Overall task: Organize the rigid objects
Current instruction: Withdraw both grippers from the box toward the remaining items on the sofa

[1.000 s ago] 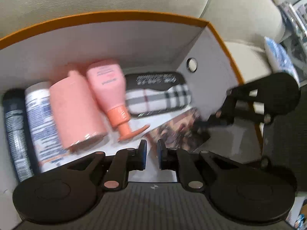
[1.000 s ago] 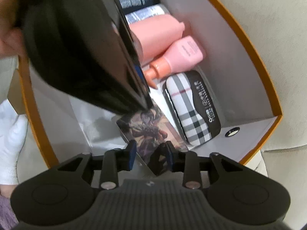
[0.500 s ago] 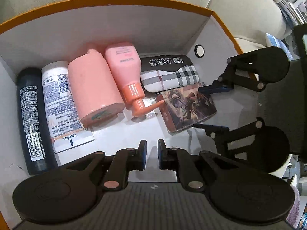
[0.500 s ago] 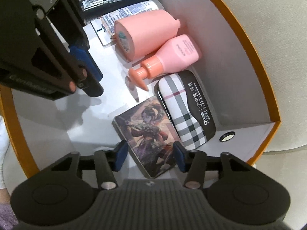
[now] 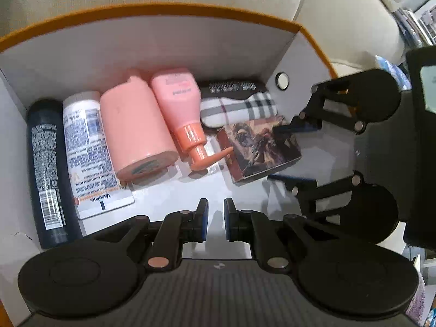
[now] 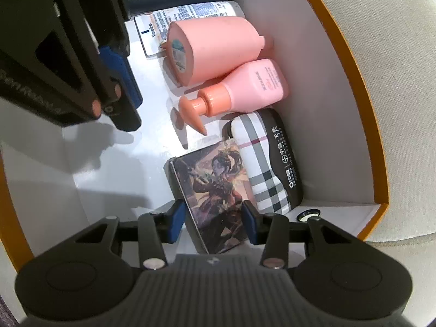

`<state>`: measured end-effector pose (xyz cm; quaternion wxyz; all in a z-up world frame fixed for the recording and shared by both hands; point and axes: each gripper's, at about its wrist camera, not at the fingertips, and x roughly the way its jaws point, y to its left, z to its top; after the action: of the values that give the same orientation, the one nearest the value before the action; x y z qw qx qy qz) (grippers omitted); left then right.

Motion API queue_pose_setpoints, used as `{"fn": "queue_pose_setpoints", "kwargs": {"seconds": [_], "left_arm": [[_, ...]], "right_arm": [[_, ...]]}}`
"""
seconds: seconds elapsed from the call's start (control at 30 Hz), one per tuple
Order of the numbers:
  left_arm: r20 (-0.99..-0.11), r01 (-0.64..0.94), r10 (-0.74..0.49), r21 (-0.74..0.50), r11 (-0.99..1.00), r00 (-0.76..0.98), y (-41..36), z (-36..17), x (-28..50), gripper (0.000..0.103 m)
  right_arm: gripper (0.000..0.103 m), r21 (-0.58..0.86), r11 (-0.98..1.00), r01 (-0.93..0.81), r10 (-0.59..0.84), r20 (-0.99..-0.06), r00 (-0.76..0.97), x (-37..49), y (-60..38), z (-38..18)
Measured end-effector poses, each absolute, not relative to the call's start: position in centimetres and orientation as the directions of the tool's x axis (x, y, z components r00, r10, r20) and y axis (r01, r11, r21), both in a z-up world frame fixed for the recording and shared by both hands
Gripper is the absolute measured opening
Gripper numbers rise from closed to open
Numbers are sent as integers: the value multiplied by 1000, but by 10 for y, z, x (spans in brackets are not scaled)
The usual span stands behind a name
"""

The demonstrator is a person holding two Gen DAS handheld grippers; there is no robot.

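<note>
White box floor under steep right tool, jaws just parted astride picture box.

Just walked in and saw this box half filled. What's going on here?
A person with a gripper in each hand is packing things into a white box. The right gripper straddles a picture card box lying beside a plaid case; its fingers have just been shifting and don't clearly press it. The left gripper is shut and empty. Bottles lie in a row.

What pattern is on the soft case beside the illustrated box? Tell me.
Black, white and grey plaid case, clearest in the right wrist view.
</note>
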<state>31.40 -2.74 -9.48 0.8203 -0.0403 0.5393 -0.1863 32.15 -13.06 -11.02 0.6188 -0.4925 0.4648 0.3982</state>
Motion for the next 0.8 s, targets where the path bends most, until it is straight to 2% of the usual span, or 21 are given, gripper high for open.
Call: {"fn": "queue_pose_setpoints", "kwargs": {"seconds": [0.1,0.27,0.53,0.67,0.8], "left_arm": [[-846,270,-372,-283,920,382,-29,-84,305,12],[-809,299,-362,-242,923,464,-32,-60,278,12],[-734,320,-392,-247,915,554,-21,-24,218,12],[-711,300,-403,-275,914,576,-6,-17,188,12],[-704,255,-379,-281,925,601,10,-18,157,12]], "right_arm": [[46,-253,229,-940,45,-962,269,318,-130,-104],[46,-240,328,-914,106,-952,288,314,-135,-72],[48,-302,502,-811,192,-875,444,275,-134,-18],[48,-268,621,-737,255,-820,513,245,-146,8],[49,-146,741,-655,316,-785,533,212,-163,21]]}}
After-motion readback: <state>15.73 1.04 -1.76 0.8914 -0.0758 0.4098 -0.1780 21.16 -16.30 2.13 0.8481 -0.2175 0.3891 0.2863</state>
